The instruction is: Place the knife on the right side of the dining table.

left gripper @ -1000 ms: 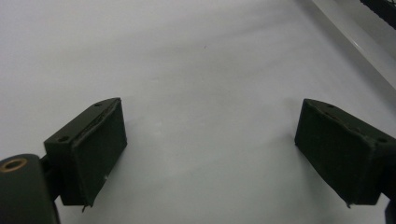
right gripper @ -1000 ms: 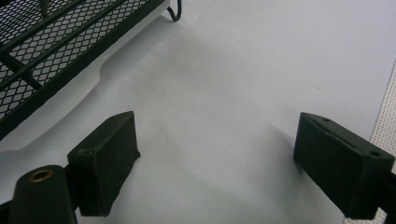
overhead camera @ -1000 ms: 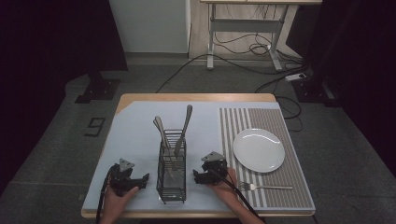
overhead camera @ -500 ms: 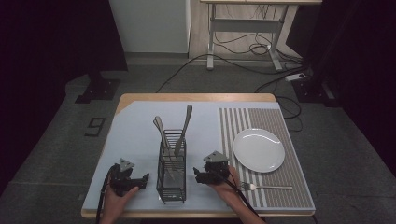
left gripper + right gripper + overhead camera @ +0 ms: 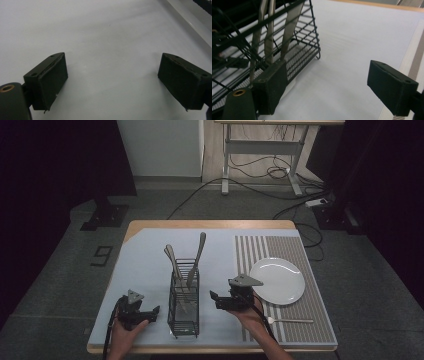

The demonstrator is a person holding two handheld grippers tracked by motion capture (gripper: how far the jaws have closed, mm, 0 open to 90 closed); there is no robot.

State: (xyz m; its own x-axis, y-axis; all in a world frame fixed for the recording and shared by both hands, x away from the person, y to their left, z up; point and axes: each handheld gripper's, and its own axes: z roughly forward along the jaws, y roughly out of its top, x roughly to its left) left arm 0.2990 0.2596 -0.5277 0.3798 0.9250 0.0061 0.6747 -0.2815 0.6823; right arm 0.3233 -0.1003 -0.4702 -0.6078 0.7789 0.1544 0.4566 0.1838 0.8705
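High view: fixed above near edge of table (image 5: 150,227), faces forward and down, takes in whole top plus floor and desk legs beyond.

Left gripper view: rides low, very near pale mat (image 5: 107,37), looks along own jaws; edge at top right, probably mat border.

Right gripper view: low, close, faces wire rack (image 5: 287,45) and striped mat (image 5: 417,60).

Shared with high view: rack (image 5: 184,297), striped mat (image 5: 280,247).

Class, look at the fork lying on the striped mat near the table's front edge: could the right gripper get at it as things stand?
Probably yes. The right gripper is open, the fork lies flat beside that hand with nothing between them or on it, though the jaws now face the wire caddy.
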